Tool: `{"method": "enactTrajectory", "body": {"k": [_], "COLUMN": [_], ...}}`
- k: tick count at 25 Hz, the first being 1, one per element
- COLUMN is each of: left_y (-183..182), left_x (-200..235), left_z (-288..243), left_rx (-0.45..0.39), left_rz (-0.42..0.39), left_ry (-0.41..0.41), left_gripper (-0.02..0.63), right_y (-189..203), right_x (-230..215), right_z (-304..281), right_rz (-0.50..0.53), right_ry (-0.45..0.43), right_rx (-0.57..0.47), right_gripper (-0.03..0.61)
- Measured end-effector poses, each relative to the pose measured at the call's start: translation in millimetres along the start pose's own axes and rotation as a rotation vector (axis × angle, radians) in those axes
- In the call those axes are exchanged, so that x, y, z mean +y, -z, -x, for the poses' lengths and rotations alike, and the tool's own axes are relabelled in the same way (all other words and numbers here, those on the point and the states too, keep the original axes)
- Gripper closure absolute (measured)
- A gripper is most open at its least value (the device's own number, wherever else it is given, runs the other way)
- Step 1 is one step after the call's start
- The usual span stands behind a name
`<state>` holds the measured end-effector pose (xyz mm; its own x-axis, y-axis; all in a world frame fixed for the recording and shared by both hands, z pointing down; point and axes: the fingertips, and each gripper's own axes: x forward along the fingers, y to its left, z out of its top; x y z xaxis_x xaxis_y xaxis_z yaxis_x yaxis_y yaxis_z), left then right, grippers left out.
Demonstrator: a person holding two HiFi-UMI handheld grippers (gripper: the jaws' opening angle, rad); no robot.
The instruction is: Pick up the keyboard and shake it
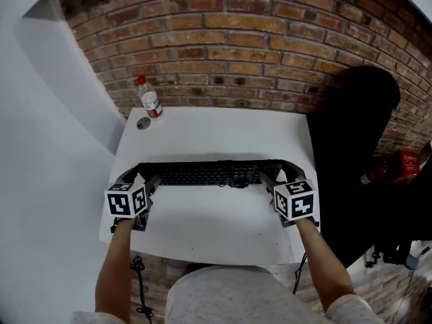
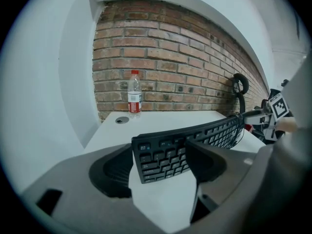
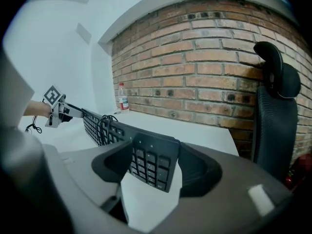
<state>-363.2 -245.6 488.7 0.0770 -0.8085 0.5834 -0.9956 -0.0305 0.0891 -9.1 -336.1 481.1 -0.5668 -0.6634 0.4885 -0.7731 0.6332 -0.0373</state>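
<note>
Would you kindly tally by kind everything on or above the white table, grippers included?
black keyboard: 1
clear plastic bottle with red cap: 1
small grey round disc: 1
grippers: 2, the left gripper and the right gripper, jaws on the keyboard's ends
Total: 5

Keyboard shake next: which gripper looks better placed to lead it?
Right, marginally: the right gripper brackets the black keyboard's number-pad end squarely on both edges, while the left gripper grips its end skewed.

Keyboard (image 1: 202, 175): matt black plastic. Table (image 1: 216, 137): smooth, matt white top. Wall (image 1: 236, 46): rough red brick, pale mortar. Bottle (image 1: 150, 101): clear glossy plastic. Chair (image 3: 273, 130) back: black mesh.
</note>
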Motion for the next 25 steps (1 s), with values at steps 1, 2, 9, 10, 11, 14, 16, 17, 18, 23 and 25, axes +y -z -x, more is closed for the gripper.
{"method": "enactTrajectory", "body": {"k": [1, 2, 9, 10, 11, 14, 16, 17, 18, 23, 25], "left_y": [0.7, 1.4, 8.2, 9.3, 10.3, 13.4, 15.1, 15.9, 16.8, 22.8, 26.1], "left_x": [-0.7, -1.3, -4.7, -5.3, -5.9, -7.4, -8.1, -8.4, -8.5, -10.4, -11.5], "left_z": [1.0, 1.8, 7.6, 8.1, 8.9, 11.9, 13.6, 14.4, 15.1, 19.2, 22.1], "left_rx": [-0.003, -0.006, -0.007, -0.002, 0.004, 0.015, 0.018, 0.021, 0.025, 0.049, 0.054], "left_rz": [-0.001, 0.000, 0.014, 0.016, 0.017, 0.018, 0.022, 0.023, 0.024, 0.024, 0.029], "left_ry": [-0.002, -0.004, -0.025, -0.029, -0.033, -0.049, -0.059, -0.062, -0.064, -0.079, -0.079], "left_gripper": [0.282, 0.282, 0.282, 0.282, 0.282, 0.282, 0.282, 0.282, 0.281, 0.278, 0.276], "right_y": [1.3, 2.4, 8.5, 9.1, 9.5, 11.2, 12.8, 13.7, 14.5, 17.7, 19.7], "right_x": [0.0, -0.1, 0.4, 0.3, 0.2, 1.0, 1.6, 2.0, 2.5, 5.6, 6.8], "right_z": [0.9, 2.0, 8.0, 8.6, 9.3, 12.3, 14.6, 15.9, 17.1, 22.2, 24.6], "right_rz": [0.016, 0.037, 0.103, 0.103, 0.105, 0.115, 0.125, 0.131, 0.136, 0.167, 0.169], "right_ry": [0.002, 0.007, 0.009, 0.006, 0.003, -0.017, -0.029, -0.033, -0.036, -0.049, -0.043], "right_rx": [-0.002, -0.004, 0.001, 0.006, 0.013, 0.033, 0.041, 0.044, 0.047, 0.052, 0.056], "right_gripper": [0.279, 0.283, 0.301, 0.302, 0.302, 0.305, 0.310, 0.321, 0.327, 0.342, 0.342]}}
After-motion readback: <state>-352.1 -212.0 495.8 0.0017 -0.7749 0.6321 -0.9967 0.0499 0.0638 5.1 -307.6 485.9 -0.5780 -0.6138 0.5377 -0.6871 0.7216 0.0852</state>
